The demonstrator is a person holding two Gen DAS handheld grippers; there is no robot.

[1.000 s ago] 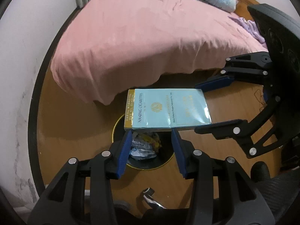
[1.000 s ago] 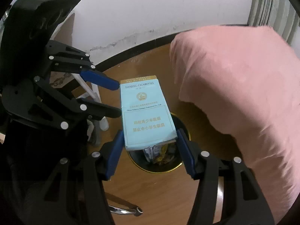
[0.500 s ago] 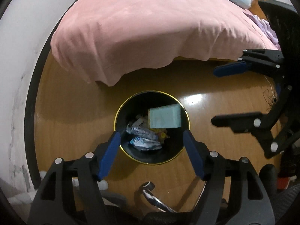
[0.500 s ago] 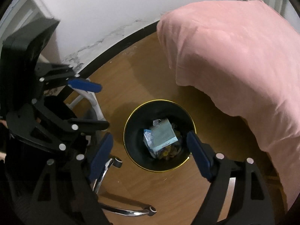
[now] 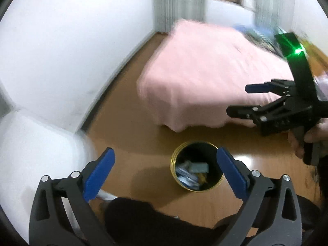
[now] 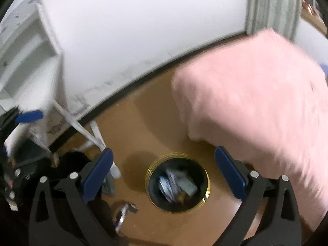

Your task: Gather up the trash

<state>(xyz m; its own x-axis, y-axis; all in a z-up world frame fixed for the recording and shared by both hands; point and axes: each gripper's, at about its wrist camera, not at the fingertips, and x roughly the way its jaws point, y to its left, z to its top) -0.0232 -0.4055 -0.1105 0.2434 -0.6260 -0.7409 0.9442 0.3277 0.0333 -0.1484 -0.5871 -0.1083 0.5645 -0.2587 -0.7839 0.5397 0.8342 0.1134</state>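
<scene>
A round black trash bin with a gold rim (image 5: 174, 160) stands on the wooden floor; in the right wrist view the bin (image 6: 150, 177) sits low between my fingers. The pale blue cigarette carton (image 5: 199, 167) lies inside it among crumpled wrappers, and shows blurred in the right wrist view (image 6: 187, 185). My left gripper (image 5: 165, 174) is open and empty, high above the bin. My right gripper (image 6: 164, 176) is open and empty too; in the left wrist view the right gripper (image 5: 244, 98) hangs at the right, in front of the bed.
A bed with a pink cover (image 5: 205, 71) fills the far right of both views. A white wall (image 5: 71, 41) and dark skirting run behind the bin. A white shelf unit (image 6: 30, 61) and chair legs (image 6: 123, 213) stand at the left.
Both grippers let go of the carton, which dropped into the bin. Both have since opened wide and lifted up and back, so the bin looks smaller and the views are blurred.
</scene>
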